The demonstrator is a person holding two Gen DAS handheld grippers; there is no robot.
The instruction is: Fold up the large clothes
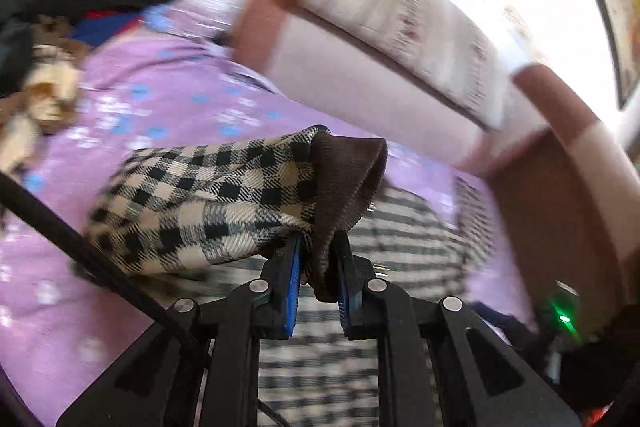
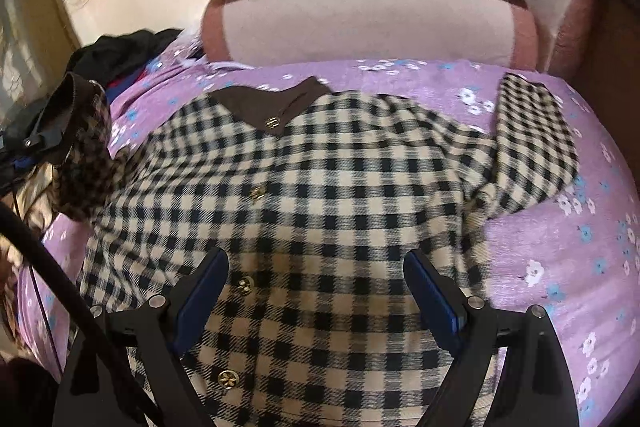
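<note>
Landmark: the checked jacket (image 2: pixel 320 211) lies front-up and spread out on the purple flowered bedspread (image 2: pixel 560 267), its brown collar (image 2: pixel 272 103) toward the pink headboard (image 2: pixel 368 27).
Left gripper (image 1: pixel 318 267): clamped on the brown cuff (image 1: pixel 344 187) of the jacket's sleeve (image 1: pixel 208 203), which hangs lifted above the jacket's body.
Right gripper (image 2: pixel 316 291): jaws wide apart and empty, poised over the jacket's buttoned front, near its lower buttons.
Other sleeve (image 2: pixel 532 147): flat on the bedspread, out to the far side of the jacket from the lifted cuff.
Step in hand: apparently the first sleeve fold.
Next move calls for: carrying the cuff inward across the jacket's chest and laying it flat without dragging the body.
</note>
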